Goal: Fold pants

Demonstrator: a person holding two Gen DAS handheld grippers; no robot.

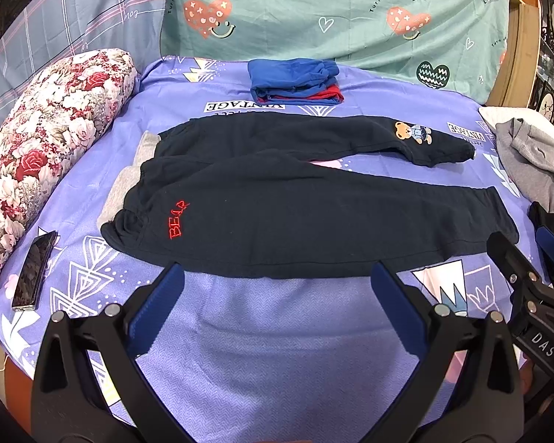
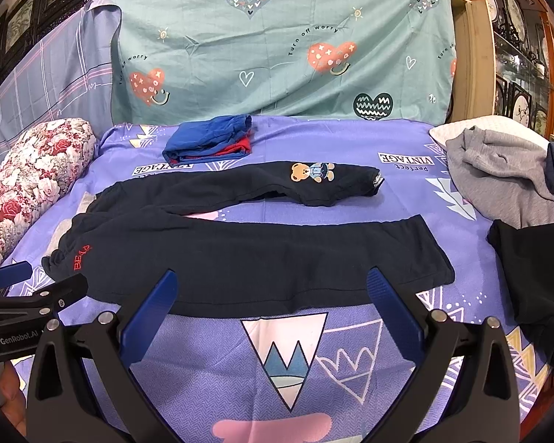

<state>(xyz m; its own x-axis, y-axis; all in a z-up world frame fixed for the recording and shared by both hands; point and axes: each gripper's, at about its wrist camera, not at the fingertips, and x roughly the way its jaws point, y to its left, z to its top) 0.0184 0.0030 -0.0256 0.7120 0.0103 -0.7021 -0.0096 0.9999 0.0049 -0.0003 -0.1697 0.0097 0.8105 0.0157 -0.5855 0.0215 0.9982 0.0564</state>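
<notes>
While the dark pants (image 1: 277, 199) lie flat at bed (image 1: 284, 332) centre, waistband toward 9 o'clock, legs apart, both left gripper (image 1: 277, 277) and right gripper (image 2: 273, 284) hover wide, empty, at 6 o'clock, apparently to seize the near hem.

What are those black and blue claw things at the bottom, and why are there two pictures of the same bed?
Those are grabbing tools a person holds, one per hand. Each carries a camera, so you get two pictures: one from the left gripper, one from the right gripper. Both have their fingers spread open and hold nothing. On the purple bedsheet lie dark pants spread flat, waiting to be folded. Behind them sits a folded blue and red pile. A phone lies at the left.
</notes>
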